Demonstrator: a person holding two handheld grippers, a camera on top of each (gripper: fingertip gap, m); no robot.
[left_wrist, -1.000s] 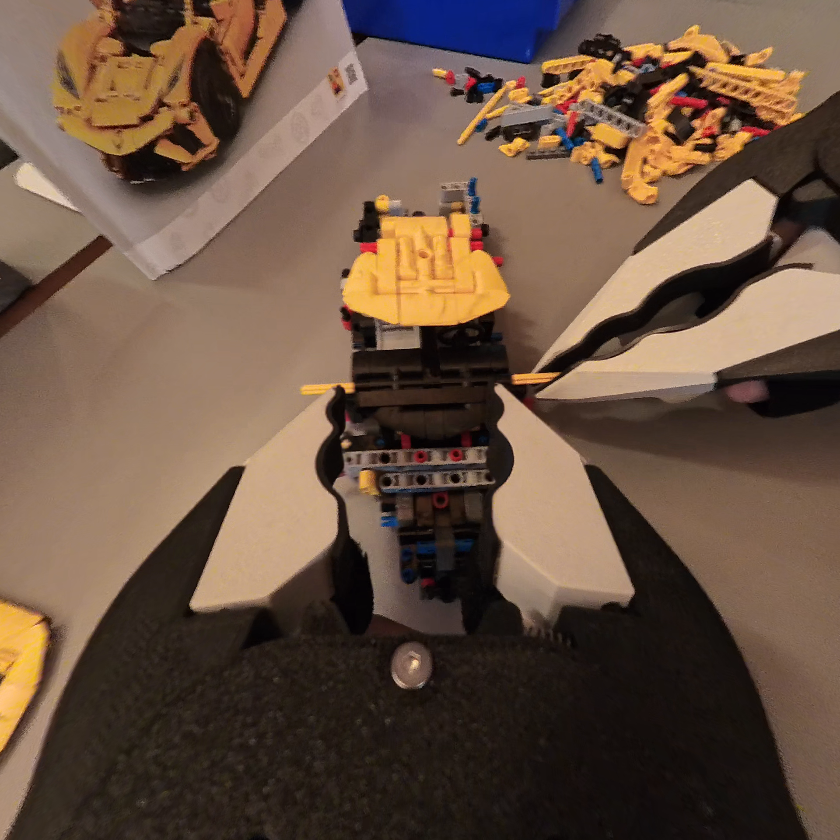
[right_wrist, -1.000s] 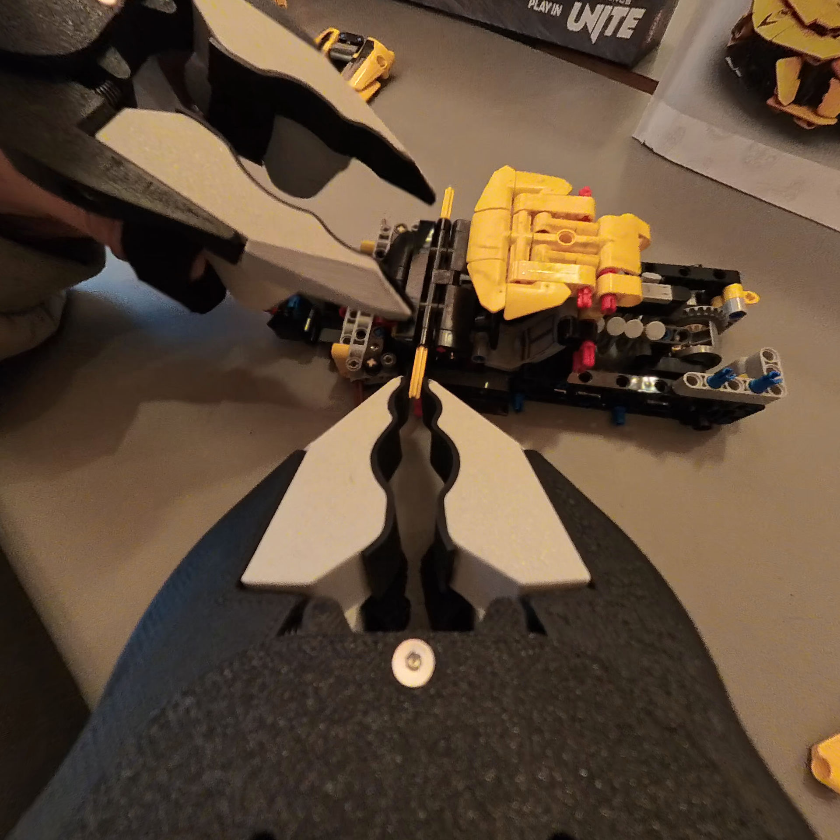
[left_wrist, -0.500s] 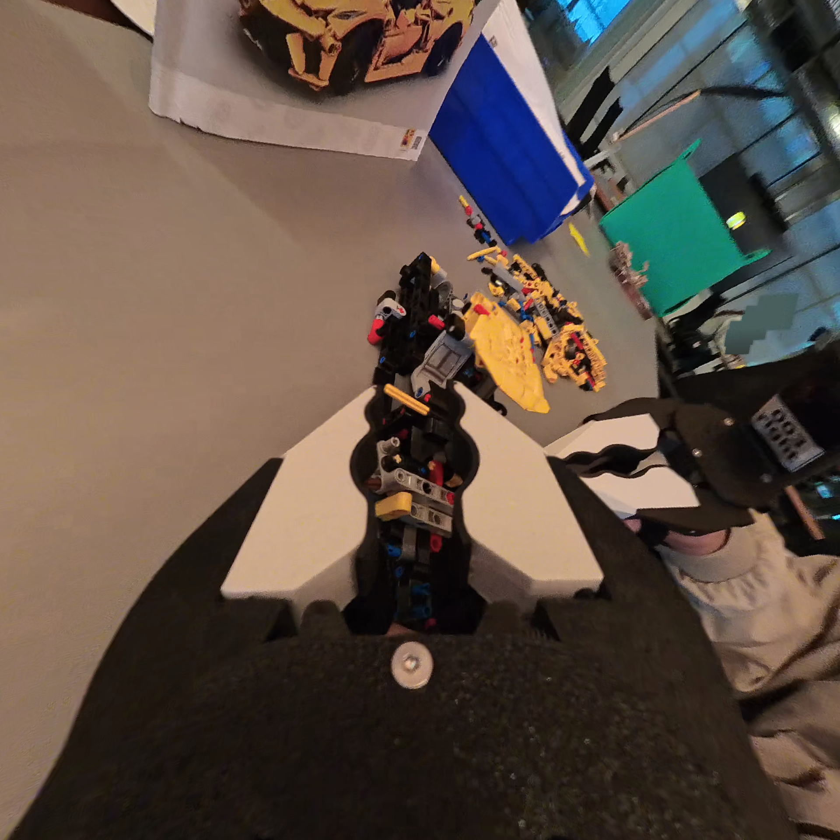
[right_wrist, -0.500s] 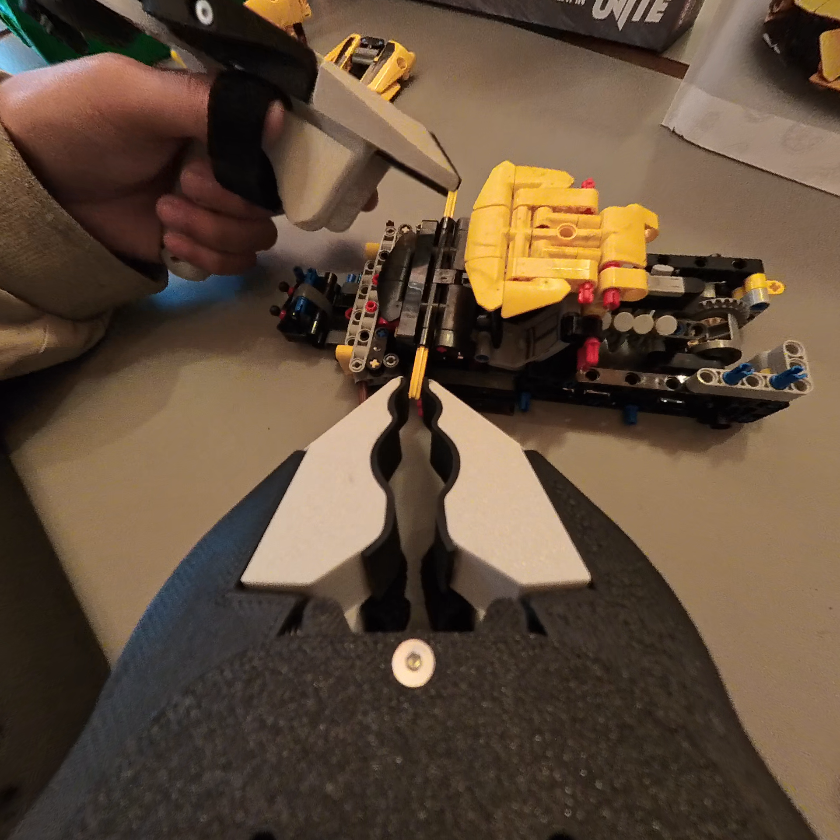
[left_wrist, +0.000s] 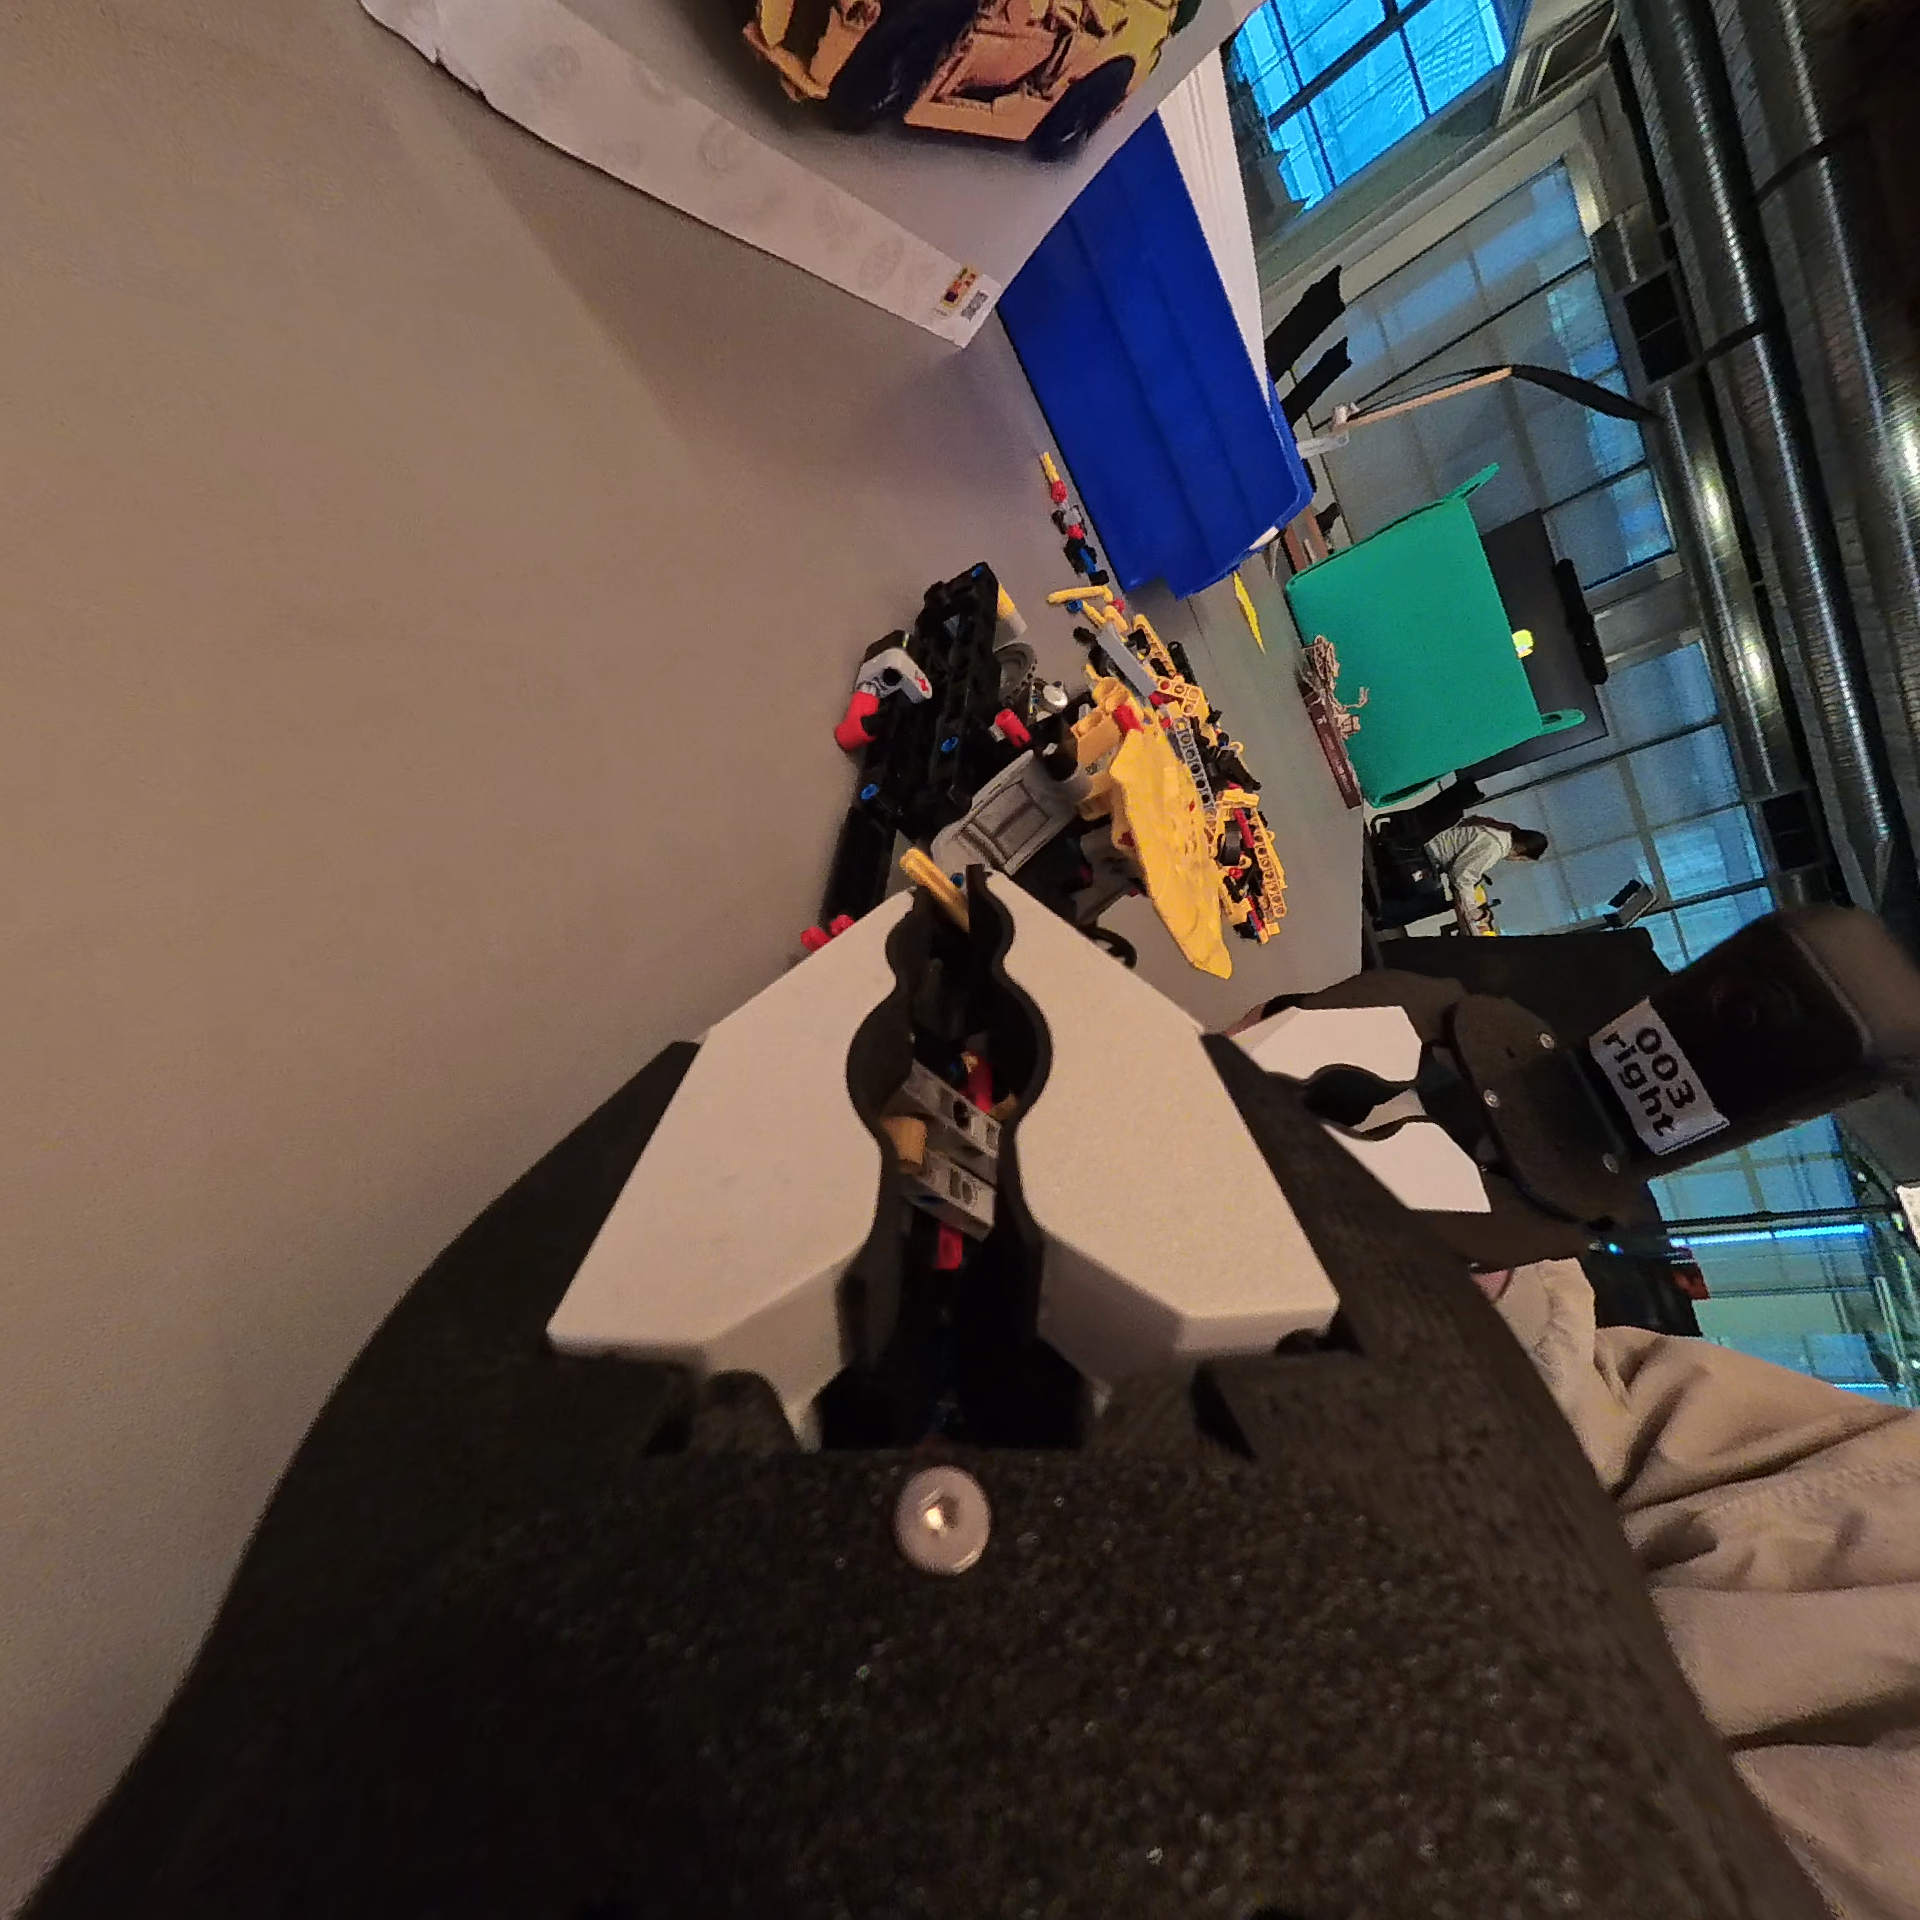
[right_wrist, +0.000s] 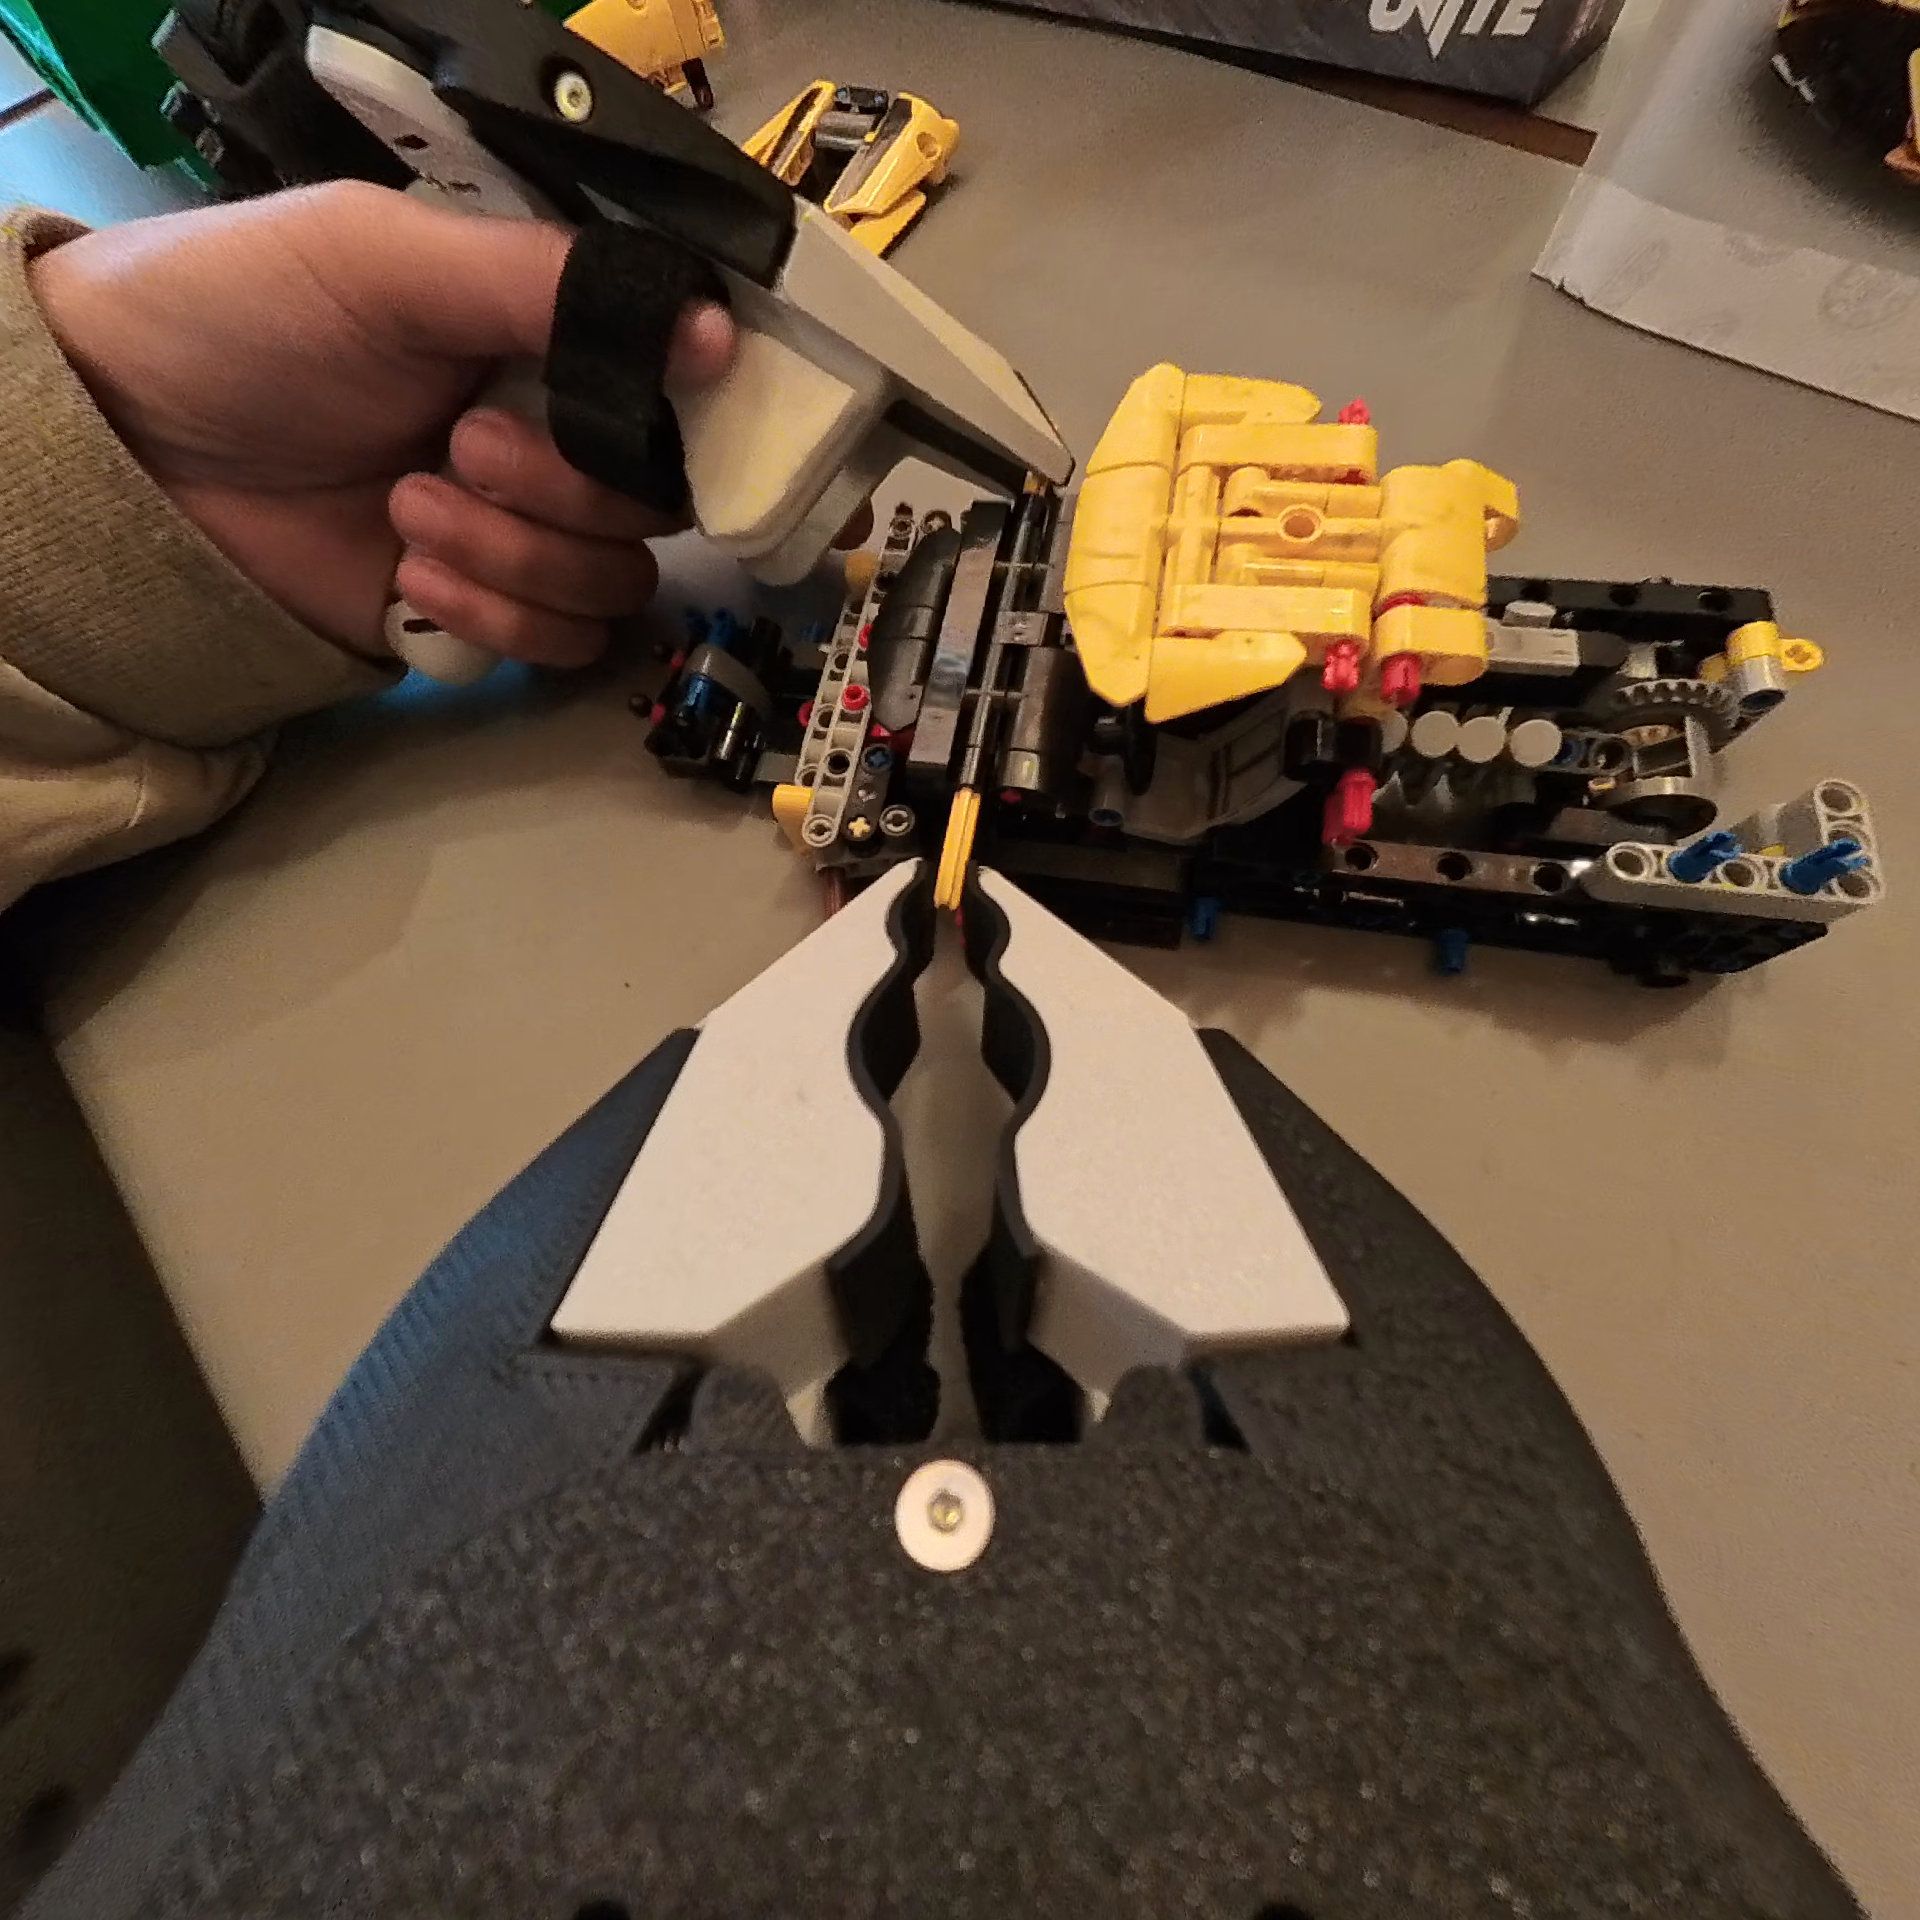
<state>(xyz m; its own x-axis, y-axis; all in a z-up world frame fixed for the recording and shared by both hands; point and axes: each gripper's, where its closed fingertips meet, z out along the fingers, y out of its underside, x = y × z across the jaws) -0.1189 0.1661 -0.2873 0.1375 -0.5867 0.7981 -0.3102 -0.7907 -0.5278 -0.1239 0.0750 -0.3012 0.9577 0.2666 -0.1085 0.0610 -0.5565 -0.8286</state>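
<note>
A half-built brick car chassis, black with a yellow hood, lies on the grey table. A thin yellow axle runs across it. My right gripper is shut on the axle's near end. My left gripper, rolled onto its side, is shut on the axle's other end. It shows in the right wrist view, held by a hand. The chassis lies beyond the left fingertips. The right gripper also shows in the left wrist view.
A pile of loose yellow, black and red pieces lies behind the chassis, with a blue bin and a green box beyond. A printed sheet, a dark box and a small yellow sub-assembly lie at the far side. Some 10 cm of space lies between my two pairs of fingers. Between my left fingertips and the small yellow sub-assembly there is roughly 20 cm.
My left gripper was open astride the chassis' rear. It has rolled onto its side and closed on the axle's far end. The right gripper has kept its hold on the near end.
</note>
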